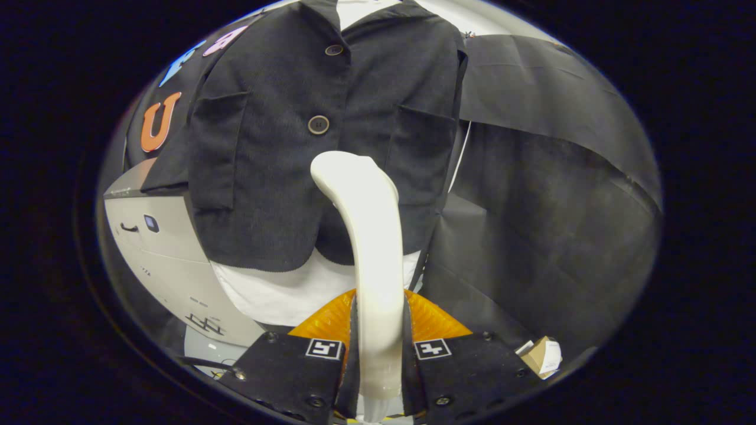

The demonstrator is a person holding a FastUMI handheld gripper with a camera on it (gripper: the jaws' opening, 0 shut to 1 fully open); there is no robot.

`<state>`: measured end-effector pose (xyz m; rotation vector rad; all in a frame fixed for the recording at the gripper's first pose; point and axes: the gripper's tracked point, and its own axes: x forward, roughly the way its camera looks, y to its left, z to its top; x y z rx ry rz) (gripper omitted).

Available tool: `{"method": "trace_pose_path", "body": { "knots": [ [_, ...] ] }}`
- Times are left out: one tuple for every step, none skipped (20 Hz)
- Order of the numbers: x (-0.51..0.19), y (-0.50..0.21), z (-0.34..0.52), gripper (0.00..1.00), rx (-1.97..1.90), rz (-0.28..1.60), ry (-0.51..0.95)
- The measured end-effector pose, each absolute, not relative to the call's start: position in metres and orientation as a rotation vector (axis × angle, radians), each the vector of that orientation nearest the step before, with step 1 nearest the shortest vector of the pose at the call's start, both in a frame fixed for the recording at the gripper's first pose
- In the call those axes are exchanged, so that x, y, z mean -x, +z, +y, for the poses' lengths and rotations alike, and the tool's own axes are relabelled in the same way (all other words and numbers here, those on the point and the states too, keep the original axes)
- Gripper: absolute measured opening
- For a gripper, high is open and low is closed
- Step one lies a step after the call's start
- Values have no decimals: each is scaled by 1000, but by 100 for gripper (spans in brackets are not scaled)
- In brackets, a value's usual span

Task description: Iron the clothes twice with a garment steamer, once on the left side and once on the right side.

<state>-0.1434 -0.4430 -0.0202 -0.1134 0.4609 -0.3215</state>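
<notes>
A dark short-sleeved jacket (277, 177) with two buttons and chest pockets hangs over a white undershirt (277, 292) straight ahead. My gripper (378, 354) is shut on the cream handle of the garment steamer (372, 248), both fingers pressing its sides. The steamer rises from between the fingers and curves toward the jacket; its head sits near the jacket's lower middle, just below the lower button (318, 124). Whether the head touches the fabric I cannot tell. An orange ribbed part (434, 319) shows behind the fingers at the steamer's base.
A light grey appliance (159, 248) stands to the left of the jacket, under its sleeve. Black cloth (549, 195) drapes the wall and floor to the right. A small cardboard piece (542, 356) lies by the right finger.
</notes>
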Motion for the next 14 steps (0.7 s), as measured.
{"method": "trace_pose_path", "body": {
  "knots": [
    [143,-21,-442,31,113,465,-319],
    [142,-26,-442,31,114,468,-318],
    [143,-27,-442,31,115,469,-317],
    [143,-28,-442,31,116,470,-318],
    [143,-28,-442,31,114,473,-317],
    [143,-29,-442,31,111,475,-315],
    [144,-28,-441,31,108,477,-314],
    [144,-29,-442,31,106,480,-313],
    [143,-28,-441,31,104,481,-312],
    [144,-29,-441,31,104,485,-310],
    [144,-28,-440,31,101,487,-307],
    [144,-29,-439,31,98,487,-304],
    [145,-27,-438,31,96,484,-304],
    [145,-27,-438,31,100,483,-303]
  ]
}}
